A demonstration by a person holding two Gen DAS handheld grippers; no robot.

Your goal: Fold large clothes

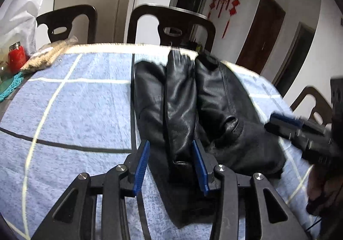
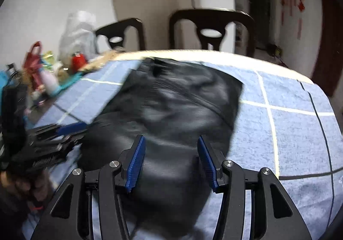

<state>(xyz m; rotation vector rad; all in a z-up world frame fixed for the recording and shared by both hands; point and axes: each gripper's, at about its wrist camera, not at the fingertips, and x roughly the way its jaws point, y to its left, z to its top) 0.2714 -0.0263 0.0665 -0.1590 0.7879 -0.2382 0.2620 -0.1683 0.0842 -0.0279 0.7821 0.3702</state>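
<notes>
A black leather jacket (image 1: pixel 214 94) lies on the blue checked tablecloth (image 1: pixel 81 107), reaching to the table's far edge. One sleeve (image 1: pixel 180 111) runs down its middle toward me. My left gripper (image 1: pixel 170 143) is open with the sleeve's cuff end between its blue pads (image 1: pixel 141 167); a gap shows on the left side. In the right wrist view the jacket (image 2: pixel 171 107) is blurred, and my right gripper (image 2: pixel 170 138) hovers open over its near part with nothing pinched. Each gripper shows in the other's view: right gripper (image 1: pixel 285 126), left gripper (image 2: pixel 70 130).
Dark wooden chairs (image 1: pixel 171 25) stand behind the table, and another (image 1: pixel 310 100) at the right. At the far left sit a red jar (image 1: pixel 18 57), a white plastic bag (image 1: pixel 21 12), a packet (image 1: pixel 49 55) and a teal mat (image 1: pixel 8 87). A hand (image 1: pixel 321 192) holds the right gripper.
</notes>
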